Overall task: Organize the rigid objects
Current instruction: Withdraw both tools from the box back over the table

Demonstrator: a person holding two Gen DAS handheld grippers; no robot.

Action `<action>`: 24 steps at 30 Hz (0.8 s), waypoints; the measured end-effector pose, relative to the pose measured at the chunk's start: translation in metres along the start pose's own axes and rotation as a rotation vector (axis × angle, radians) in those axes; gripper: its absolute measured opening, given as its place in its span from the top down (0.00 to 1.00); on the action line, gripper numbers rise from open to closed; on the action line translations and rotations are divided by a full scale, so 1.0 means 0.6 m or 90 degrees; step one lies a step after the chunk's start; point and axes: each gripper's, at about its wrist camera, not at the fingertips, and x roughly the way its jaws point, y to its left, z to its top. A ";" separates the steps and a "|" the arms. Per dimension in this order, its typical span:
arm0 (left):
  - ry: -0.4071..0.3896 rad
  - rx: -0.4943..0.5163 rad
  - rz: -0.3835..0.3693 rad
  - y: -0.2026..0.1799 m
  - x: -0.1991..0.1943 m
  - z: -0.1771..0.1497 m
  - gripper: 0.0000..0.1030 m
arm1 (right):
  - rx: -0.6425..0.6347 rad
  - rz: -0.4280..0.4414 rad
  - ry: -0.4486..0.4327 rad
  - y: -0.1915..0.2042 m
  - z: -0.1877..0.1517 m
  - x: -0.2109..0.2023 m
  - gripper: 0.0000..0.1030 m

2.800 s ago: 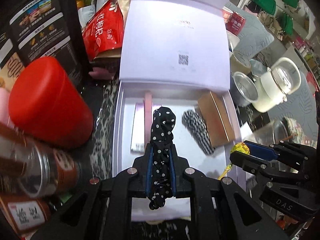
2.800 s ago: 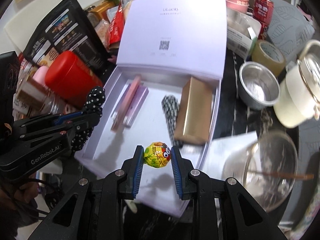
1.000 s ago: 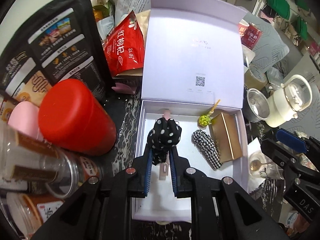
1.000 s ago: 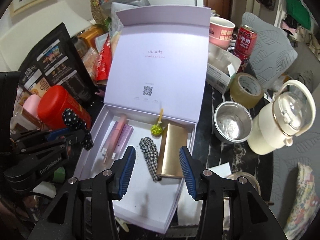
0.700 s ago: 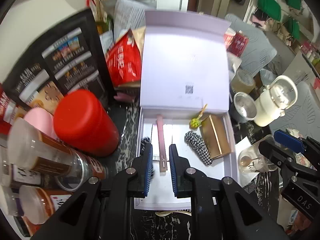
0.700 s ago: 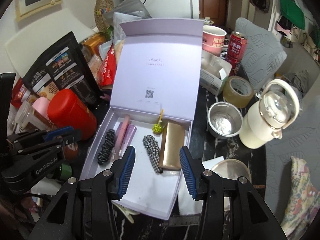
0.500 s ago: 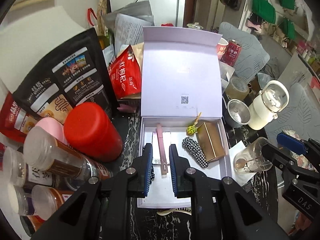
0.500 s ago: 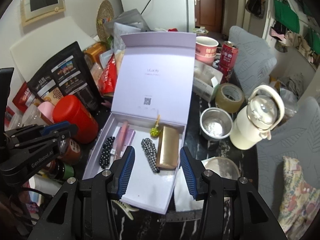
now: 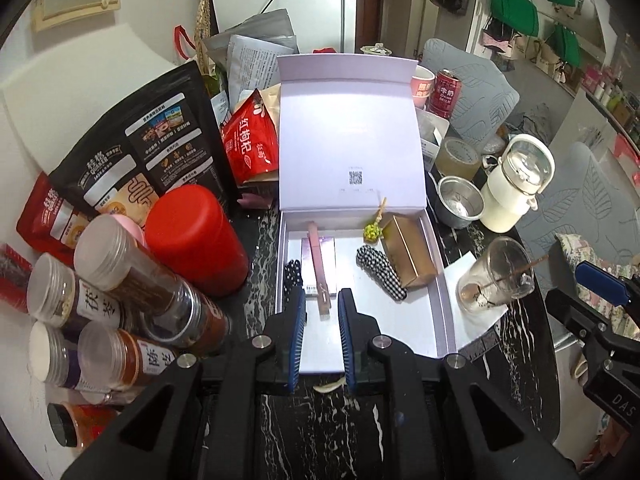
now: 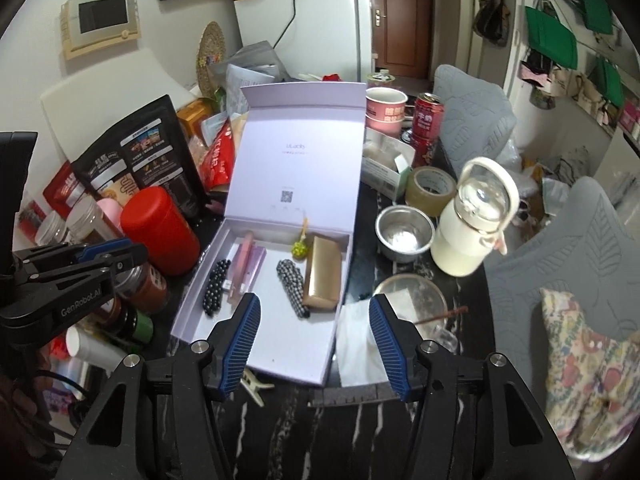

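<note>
Both tools up off the box, nothing held: left tool jaws together, right tool jaws apart, just been opening. Hair clip loose on tabletop by box front edge; prob next pick. Come straight down, pinch its middle. Lollipop, scrunchies, gold case already in box.

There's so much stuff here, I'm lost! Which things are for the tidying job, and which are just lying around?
For the job: the open box, with the polka-dot scrunchie, checked scrunchie, gold case, lollipop and pink tubes inside.

Lying about: red canister, steel bowl, white kettle, tape roll, spice jars.
</note>
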 end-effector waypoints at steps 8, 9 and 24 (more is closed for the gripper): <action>0.015 0.008 0.006 -0.008 -0.006 -0.049 0.32 | 0.018 -0.015 0.020 -0.021 -0.056 -0.018 0.45; 0.011 0.007 0.005 -0.009 -0.006 -0.053 0.00 | 0.021 -0.016 0.023 -0.024 -0.064 -0.019 0.45; 0.054 0.036 -0.010 -0.050 0.010 -0.121 0.00 | 0.076 -0.024 0.072 -0.068 -0.153 -0.016 0.45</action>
